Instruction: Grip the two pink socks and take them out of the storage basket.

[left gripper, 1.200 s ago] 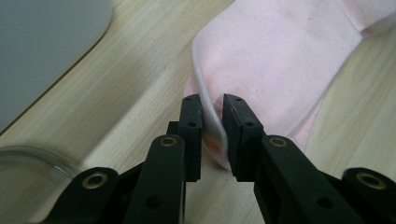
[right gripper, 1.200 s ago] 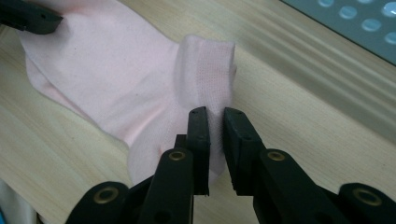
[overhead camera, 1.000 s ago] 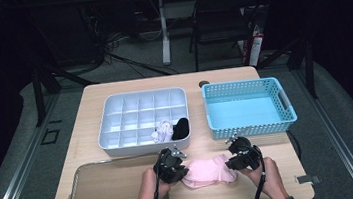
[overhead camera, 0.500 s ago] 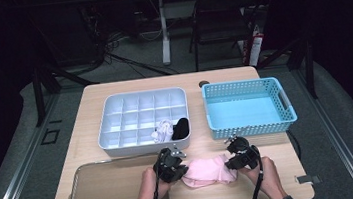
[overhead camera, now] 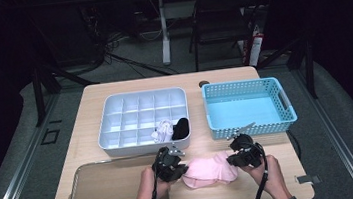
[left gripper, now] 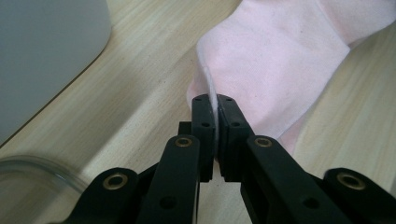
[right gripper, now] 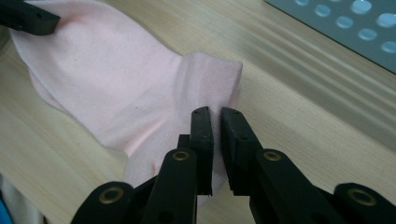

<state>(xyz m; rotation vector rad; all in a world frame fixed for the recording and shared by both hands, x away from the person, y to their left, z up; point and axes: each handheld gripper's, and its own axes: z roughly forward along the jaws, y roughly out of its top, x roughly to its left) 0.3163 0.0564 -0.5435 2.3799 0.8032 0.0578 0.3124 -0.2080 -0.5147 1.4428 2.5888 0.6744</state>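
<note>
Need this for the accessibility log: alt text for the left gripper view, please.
Two black jaws of the left gripper are closed on a raised fold at the edge of a pale pink sock lying on a light wooden table. A grey-white tray corner sits upper left, and a clear rim curves at lower left.

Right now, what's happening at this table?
A person is working a pale pink fabric sock lying on the wooden table, a gripper at each end. The left gripper is shut on one edge of it, with cloth pinched between the jaws. The right gripper sits at the other end, its jaws slightly apart over the cloth. Behind them, the white compartmented organiser tray holds a white bundle and a black bundle; the blue perforated plastic basket is empty.
</note>
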